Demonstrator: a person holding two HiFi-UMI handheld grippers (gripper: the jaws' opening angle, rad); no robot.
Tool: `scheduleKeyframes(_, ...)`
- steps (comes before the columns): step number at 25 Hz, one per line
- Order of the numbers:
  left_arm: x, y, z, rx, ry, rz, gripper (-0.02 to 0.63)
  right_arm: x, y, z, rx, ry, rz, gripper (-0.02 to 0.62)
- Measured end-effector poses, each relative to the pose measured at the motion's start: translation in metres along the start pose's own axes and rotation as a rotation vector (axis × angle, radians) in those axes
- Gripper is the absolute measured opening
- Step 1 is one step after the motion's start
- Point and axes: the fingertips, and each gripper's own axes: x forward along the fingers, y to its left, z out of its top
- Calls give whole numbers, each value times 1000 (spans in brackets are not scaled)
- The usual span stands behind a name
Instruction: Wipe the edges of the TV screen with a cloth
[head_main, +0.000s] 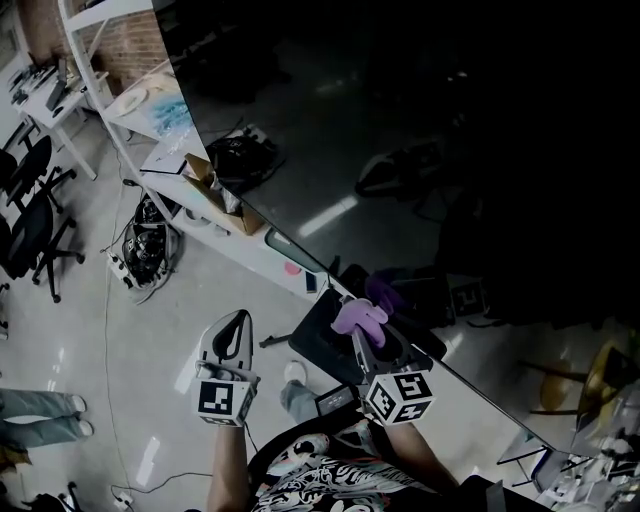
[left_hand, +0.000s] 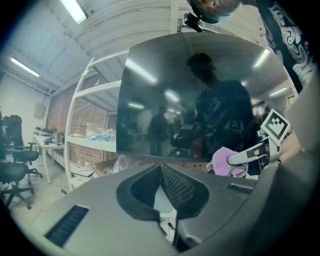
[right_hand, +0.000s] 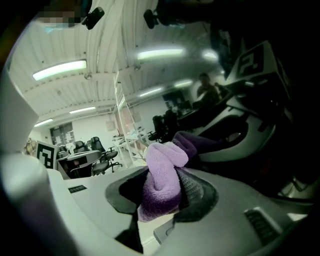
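The big dark TV screen (head_main: 420, 130) fills the upper right of the head view, and its lower edge (head_main: 440, 365) runs diagonally down to the right. My right gripper (head_main: 362, 328) is shut on a purple cloth (head_main: 360, 315), which it holds against that lower edge. In the right gripper view the cloth (right_hand: 161, 182) is bunched between the jaws, and its reflection shows in the glass. My left gripper (head_main: 238, 318) hangs to the left over the floor, apart from the TV, jaws together and empty. In its own view the left gripper (left_hand: 161, 167) faces the screen (left_hand: 200, 100) and the cloth (left_hand: 224, 161).
A white shelf frame (head_main: 110, 110) holding a cardboard box (head_main: 215, 190) stands left of the TV. Cables and a power strip (head_main: 145, 250) lie on the floor. Office chairs (head_main: 30, 220) stand at the far left. A person's legs (head_main: 40, 415) show at the lower left.
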Motion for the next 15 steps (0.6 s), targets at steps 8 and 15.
scheduleKeyframes(8,20,6,7,2,0,-8,17,7,8,11,62,-36,12,161)
scheduleKeyframes(15,28,20,8,-2,0,1,17,20,14,17,88,-53,22,161)
